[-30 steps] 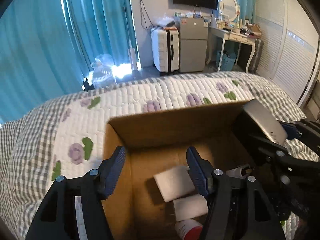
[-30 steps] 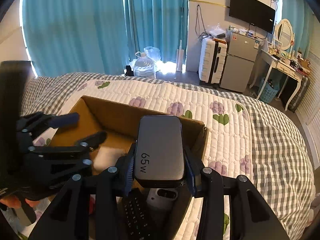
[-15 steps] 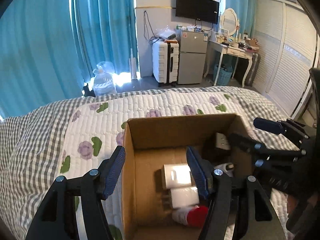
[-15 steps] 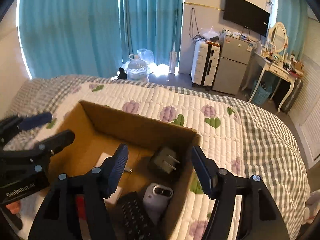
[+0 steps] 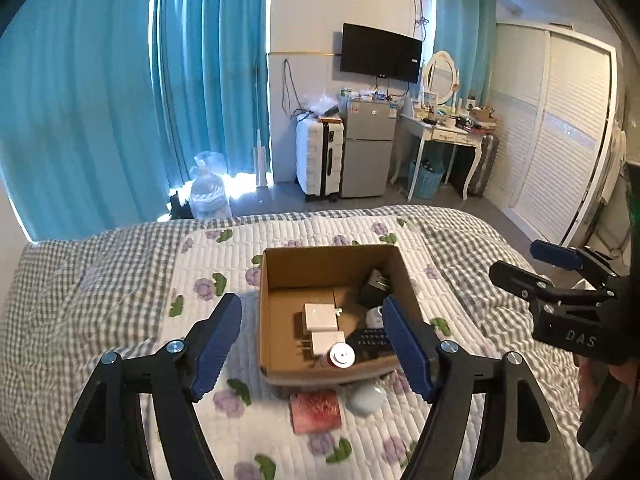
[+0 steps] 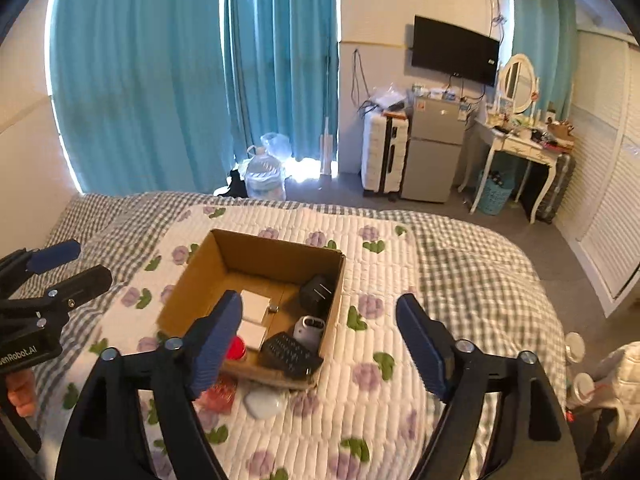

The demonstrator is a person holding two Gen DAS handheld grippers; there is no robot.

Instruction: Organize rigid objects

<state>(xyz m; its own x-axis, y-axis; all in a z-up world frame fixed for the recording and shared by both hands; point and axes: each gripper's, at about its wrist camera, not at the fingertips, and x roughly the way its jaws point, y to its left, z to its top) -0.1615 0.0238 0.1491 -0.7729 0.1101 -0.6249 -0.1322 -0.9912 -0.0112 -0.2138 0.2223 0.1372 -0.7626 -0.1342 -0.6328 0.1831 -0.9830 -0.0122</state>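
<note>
Nearby, red card [image 5: 316, 406], perhaps earbud case [image 5: 367, 398], beside box [image 5: 336, 258]

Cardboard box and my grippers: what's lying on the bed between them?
A red packet and a white case, just outside the box, in both wrist views.

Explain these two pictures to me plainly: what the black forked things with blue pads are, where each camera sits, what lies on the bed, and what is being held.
No robot here: a person holds a two-finger tool in each hand, with a camera on each looking along its fingers. One picture comes from the left tool, the other from the right tool; each also glimpses the other. Both are open and hold nothing; their jaws have just been opening. On the quilted bed sits a cardboard box holding white chargers, a black charger, a remote and a red-capped item. In front of it lie a red packet and a white case.
</note>
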